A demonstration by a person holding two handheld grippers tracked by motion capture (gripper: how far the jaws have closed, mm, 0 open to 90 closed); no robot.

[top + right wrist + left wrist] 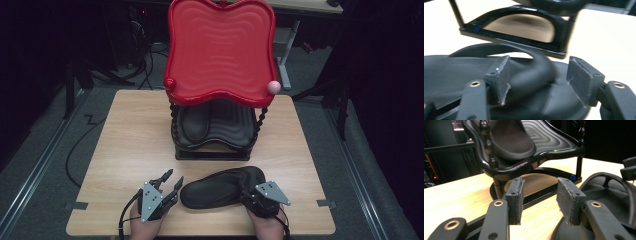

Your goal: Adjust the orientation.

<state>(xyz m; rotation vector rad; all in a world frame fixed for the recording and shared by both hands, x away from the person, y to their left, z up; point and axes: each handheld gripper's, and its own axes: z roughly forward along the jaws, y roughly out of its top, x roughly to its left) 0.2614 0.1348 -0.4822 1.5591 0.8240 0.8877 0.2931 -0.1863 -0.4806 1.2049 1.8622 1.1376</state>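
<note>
A black sandal lies on the wooden table near its front edge. My left gripper is just left of the sandal's end, jaws open with nothing between them. The sandal's edge shows beside the right pad. My right gripper sits over the sandal's right end. In the right gripper view its jaws stand open around the sandal's strap, and the pads do not press on it. A second black sandal rests on the rack's lower black tray.
A two-tier rack stands mid-table, with a red wavy top tray on twisted black posts and a black base frame. A pink knob marks its right corner. Bare tabletop lies left and right of the rack. Dark floor surrounds the table.
</note>
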